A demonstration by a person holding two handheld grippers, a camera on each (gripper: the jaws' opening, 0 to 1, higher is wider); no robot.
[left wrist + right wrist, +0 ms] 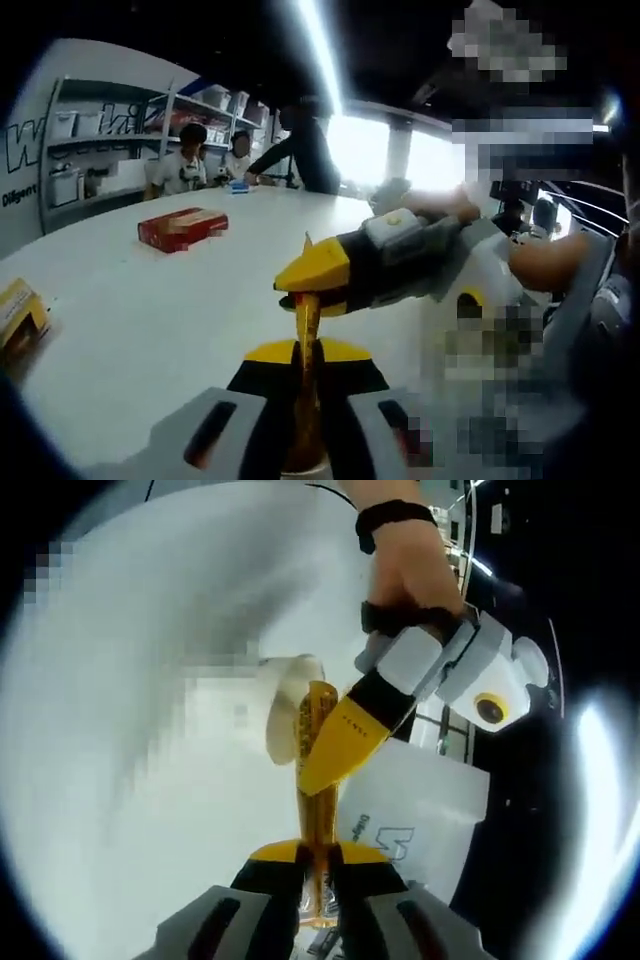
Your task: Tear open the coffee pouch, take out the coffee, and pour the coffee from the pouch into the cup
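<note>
Both tongs shut tight on one thin gold pouch (306, 330) — left tongs (305, 400) pinching the low end, right tongs (315, 275) pinching the top. Held at both ends like that, probably to pull it apart and tear it open. Not torn yet, by the look of it, so coffee likely still inside. Below it — a pale cup (290, 705) on the white tabletop (150, 320); inside not clear. Red box (182, 228) far off.

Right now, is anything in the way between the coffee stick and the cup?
Nothing visible is. Both grippers pinch the coffee stick, the left gripper at one end and the right gripper at the other. In the right gripper view the cup sits just beyond the stick's far end, with only table behind it.
</note>
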